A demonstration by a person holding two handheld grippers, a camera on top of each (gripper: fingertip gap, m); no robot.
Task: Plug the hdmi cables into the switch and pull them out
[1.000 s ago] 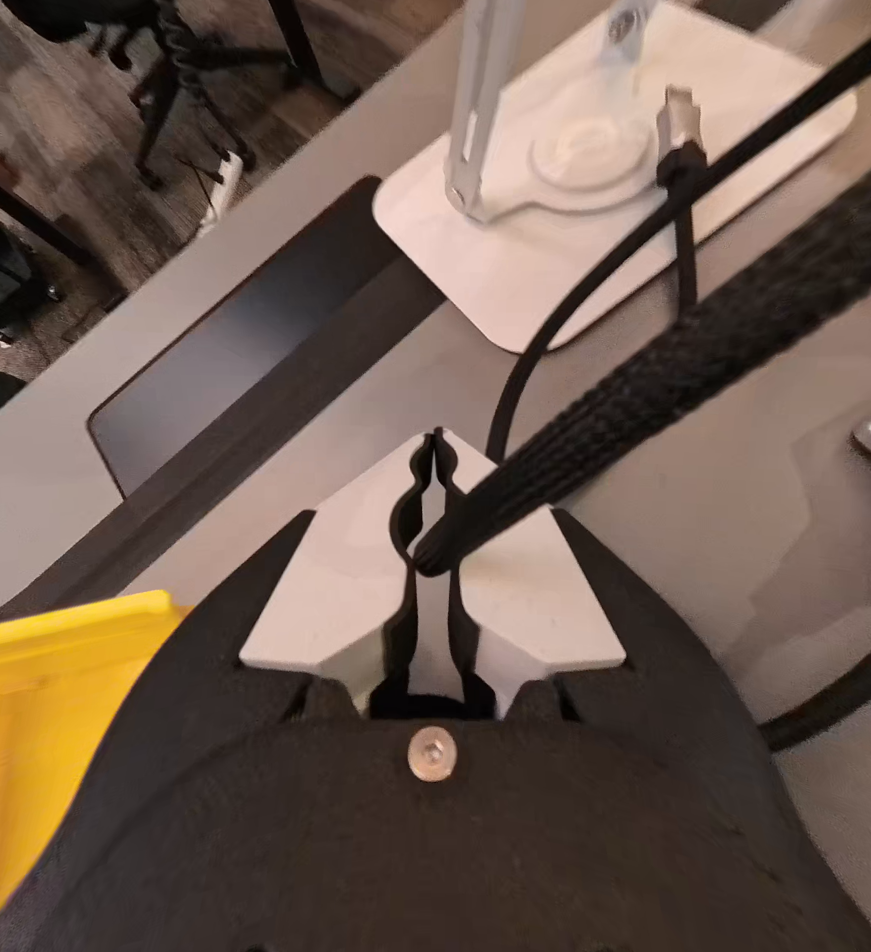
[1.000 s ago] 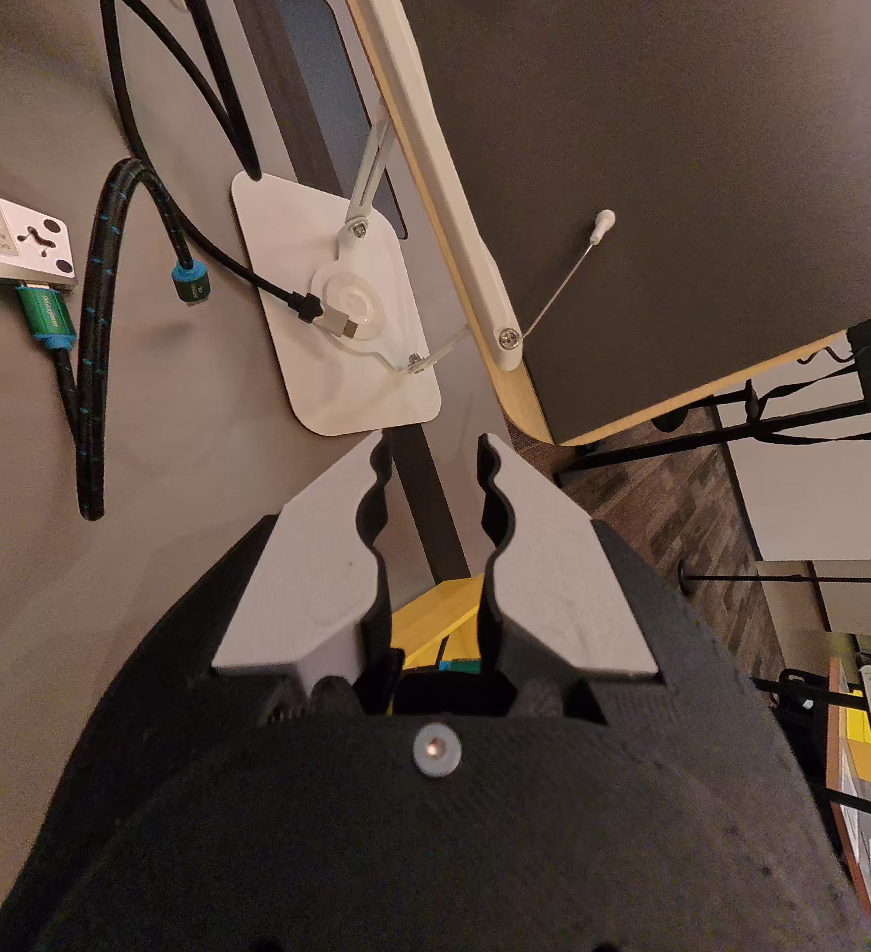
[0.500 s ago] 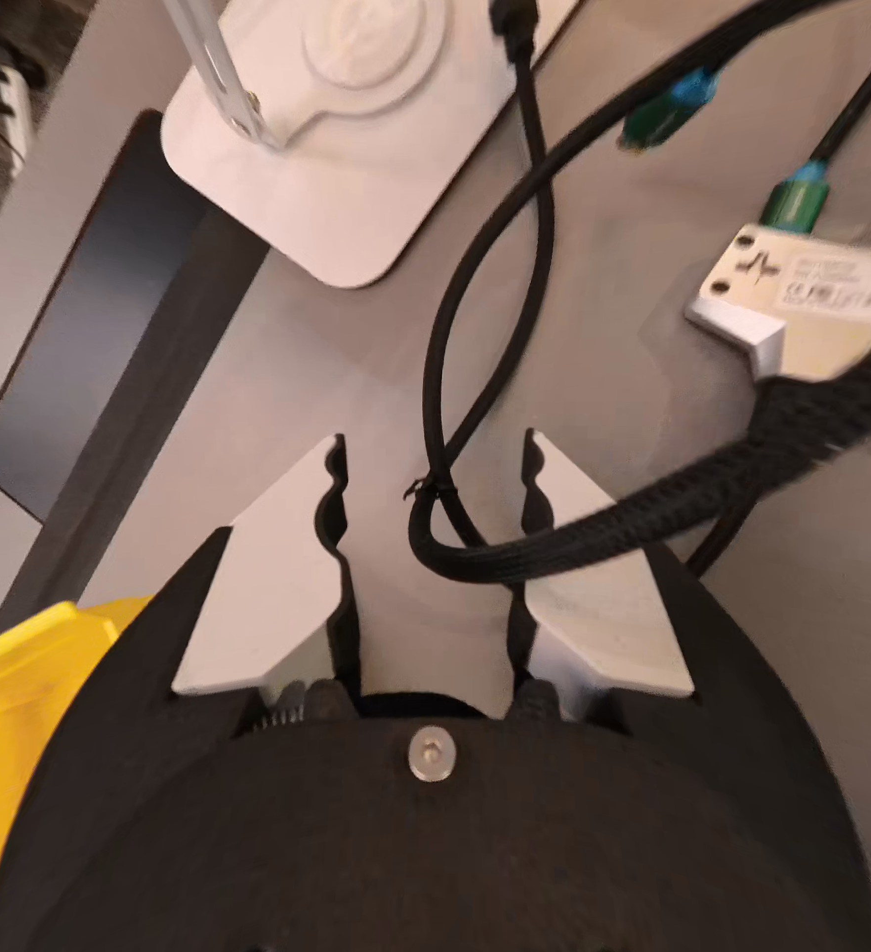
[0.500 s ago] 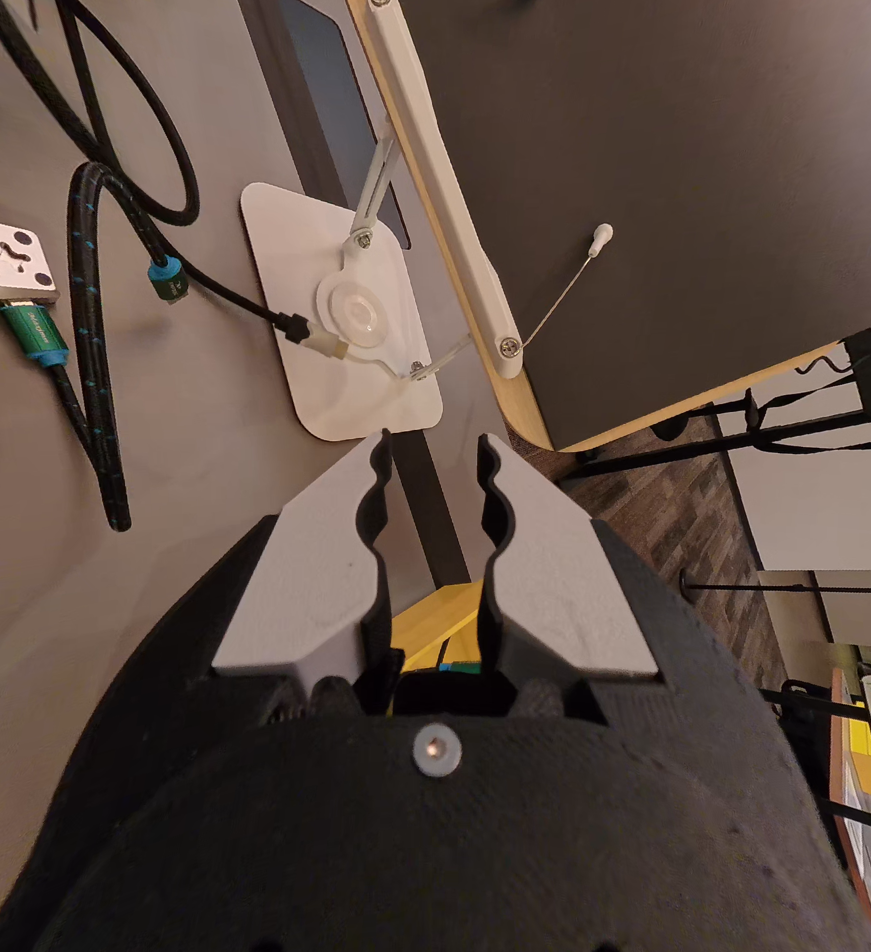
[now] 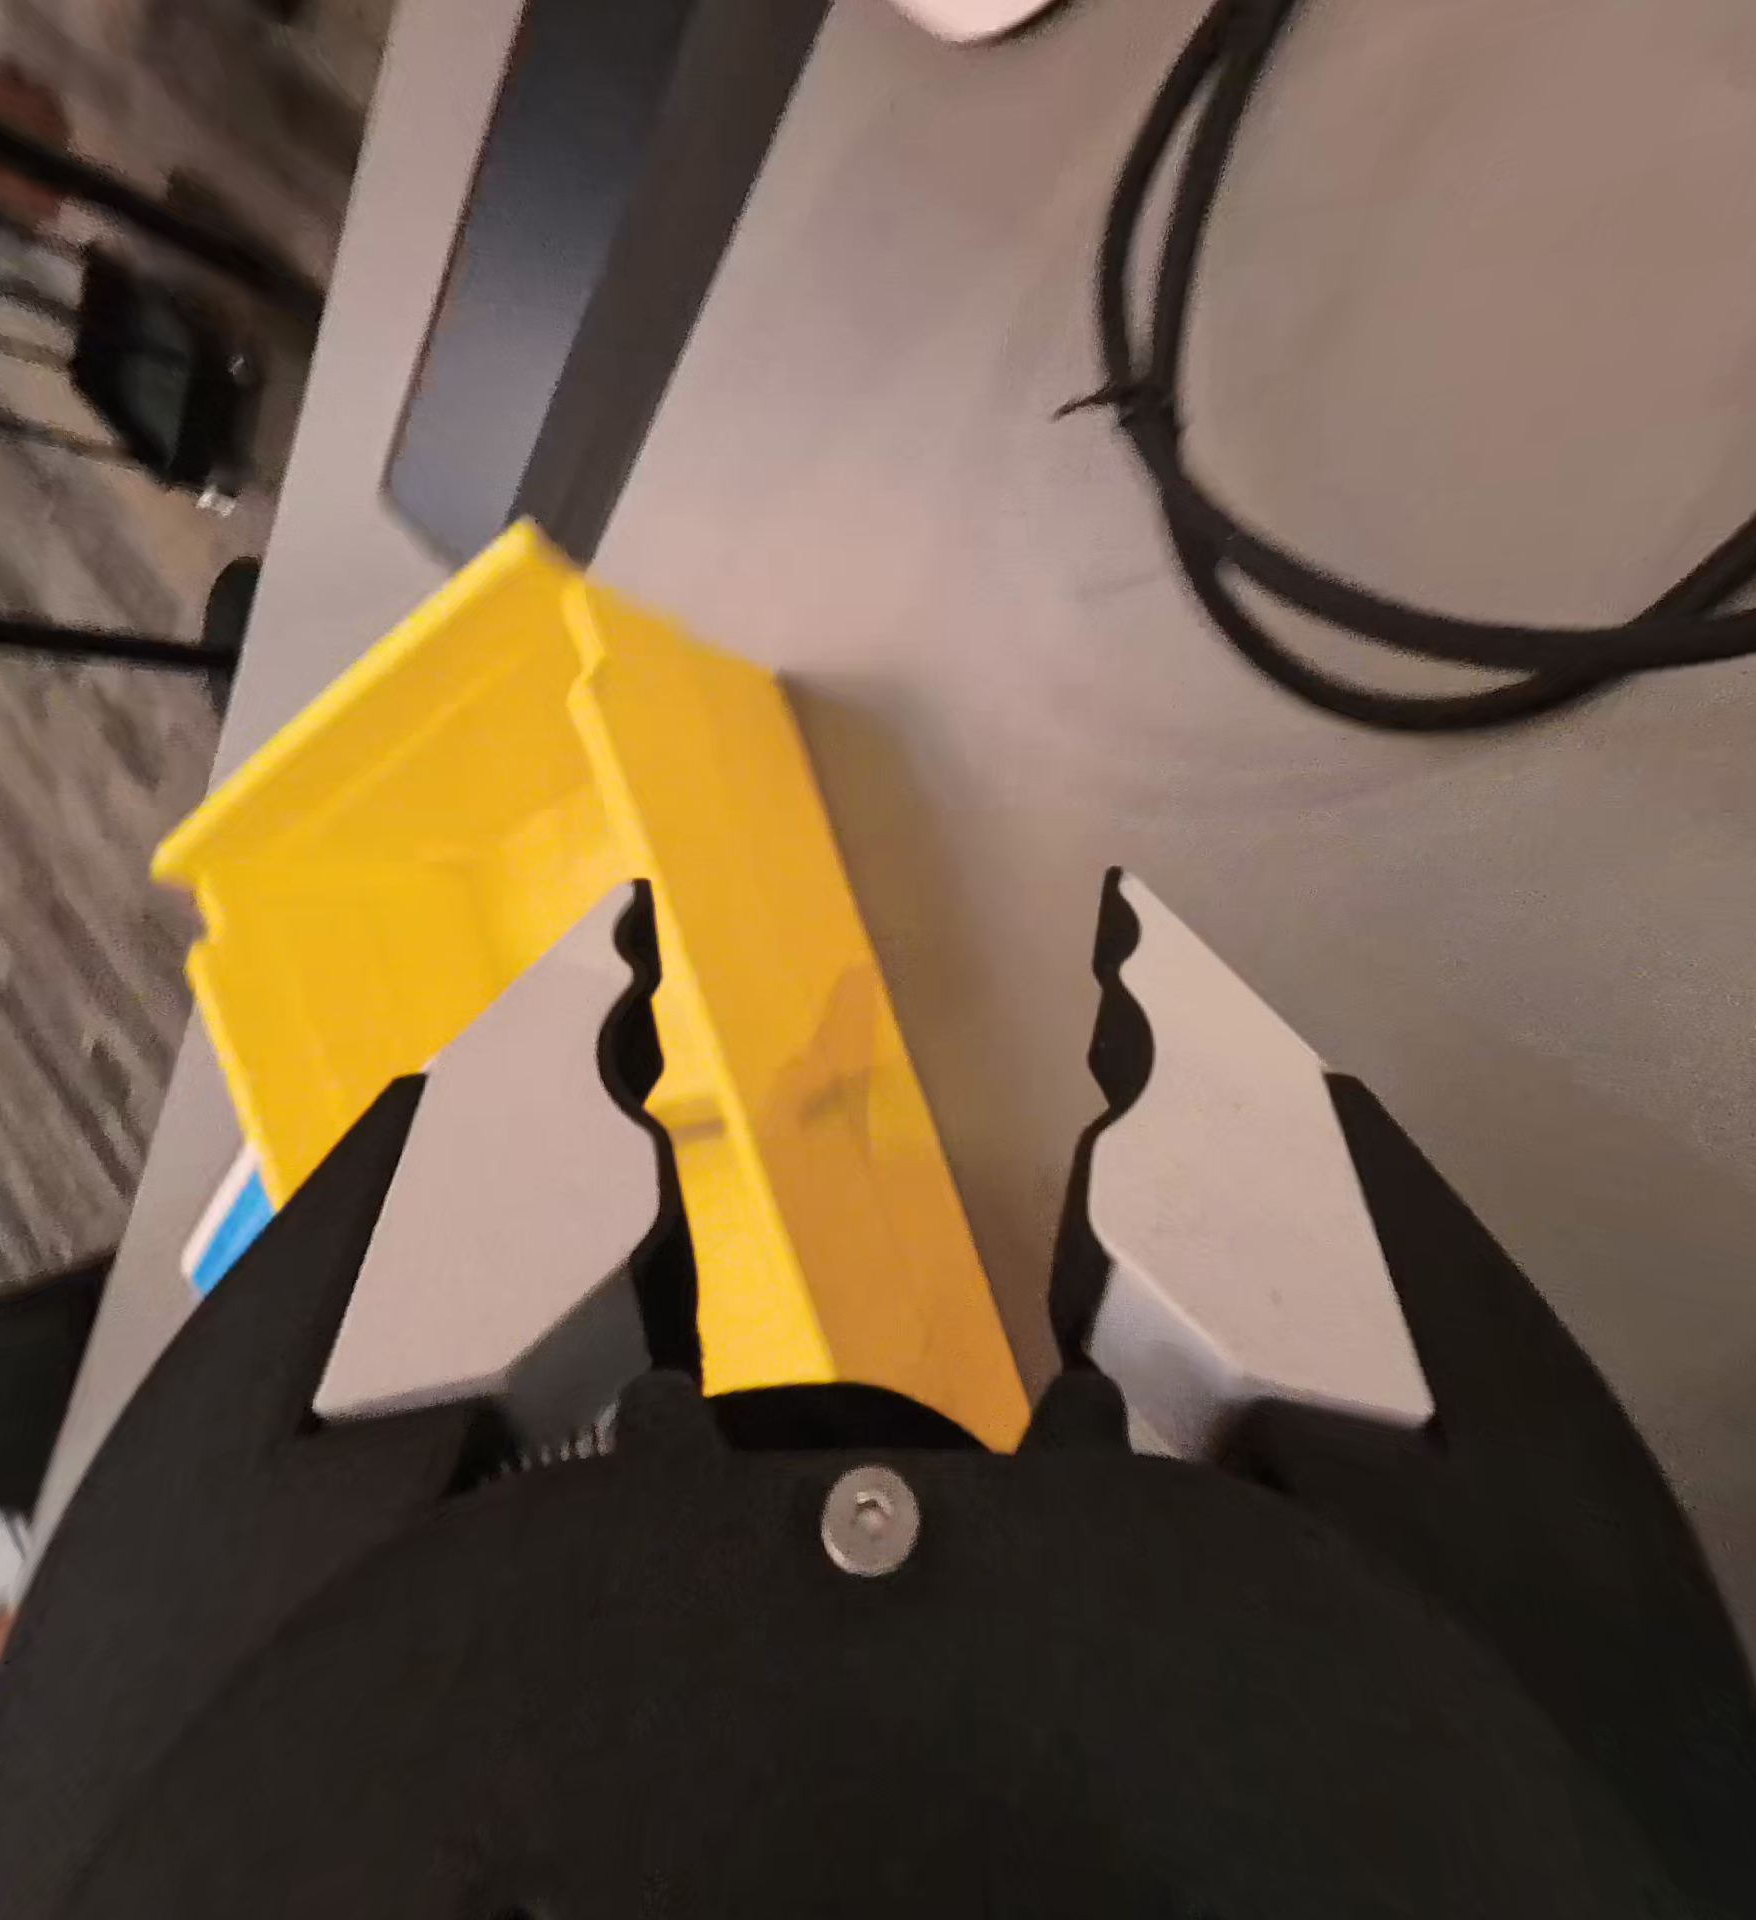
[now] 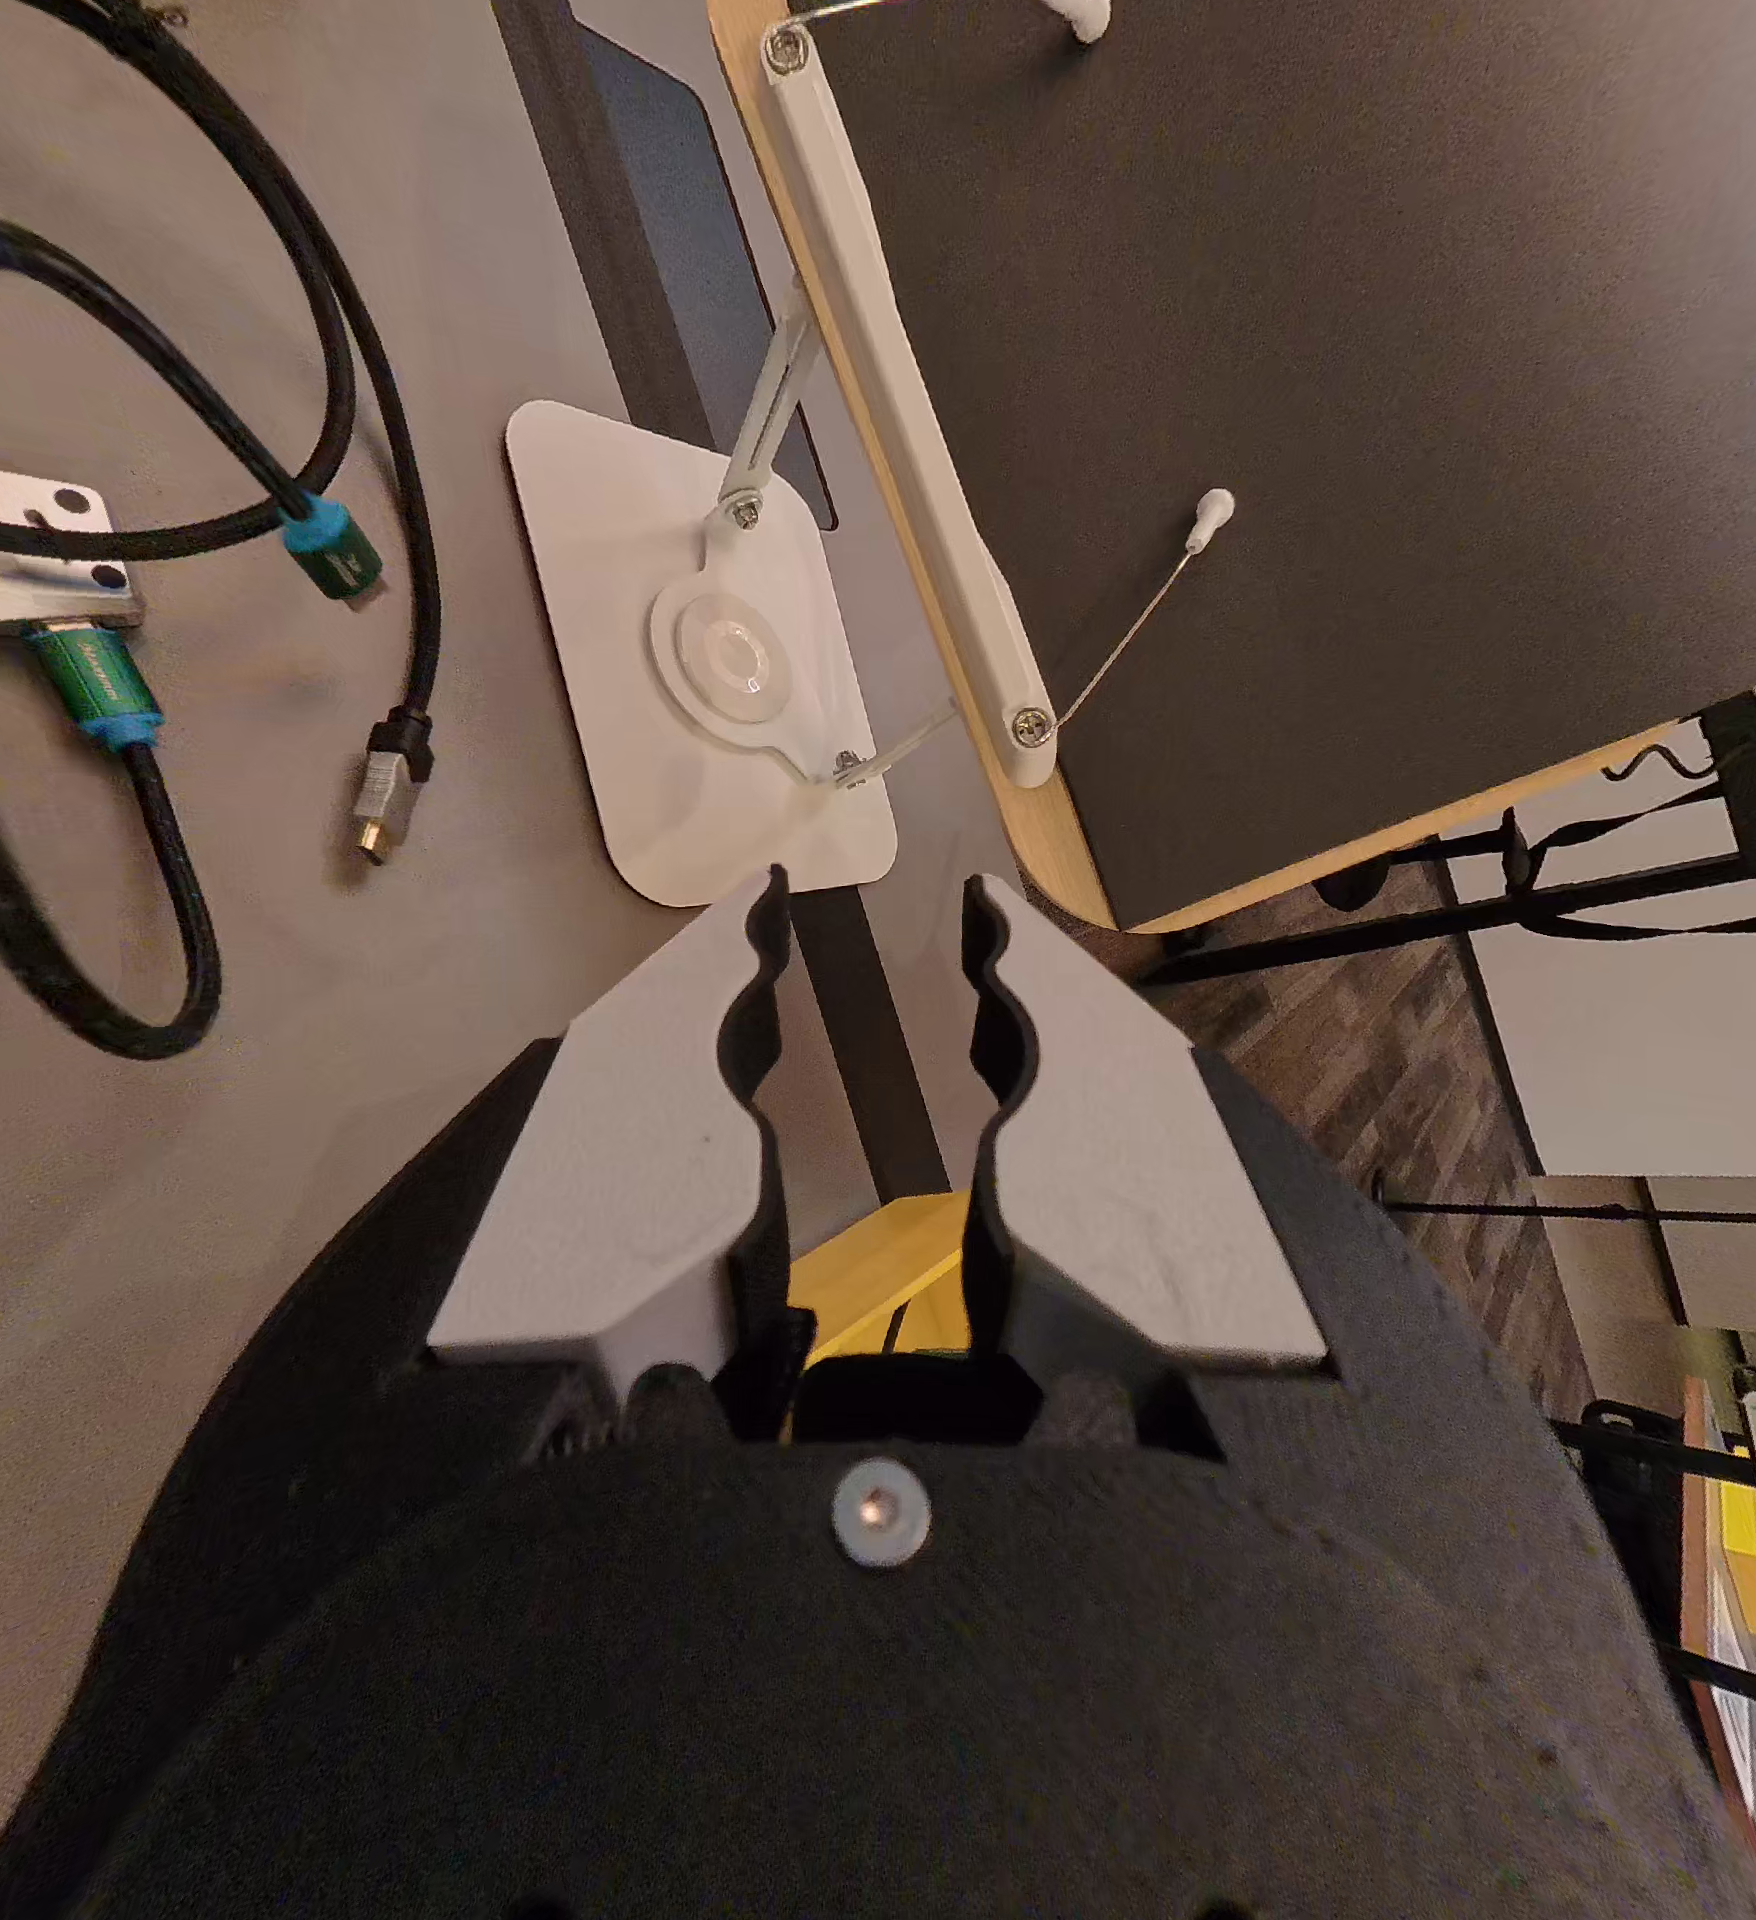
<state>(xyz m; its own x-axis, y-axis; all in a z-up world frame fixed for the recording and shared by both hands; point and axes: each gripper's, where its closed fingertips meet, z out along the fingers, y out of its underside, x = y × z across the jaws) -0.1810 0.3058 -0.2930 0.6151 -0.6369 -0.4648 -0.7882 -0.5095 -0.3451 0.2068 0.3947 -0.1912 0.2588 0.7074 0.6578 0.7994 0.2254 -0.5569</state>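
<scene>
We see the silver metal HDMI switch box point(image 6: 17, 556) at the far left of the grey desk point(image 6: 261, 1091), its long axis running off frame. One green-shelled braided HDMI plug point(image 6: 89, 681) sits in its near edge, pointing up-left into it. A second green plug point(image 6: 334, 551) lies loose just beside, tip down-right; a grey plug point(image 6: 391, 790) points down. Left gripper point(image 5: 879, 914) gapes wide over a yellow plastic bin point(image 5: 541, 883), holding nothing. Right gripper point(image 6: 869, 899) also parted, empty.
</scene>
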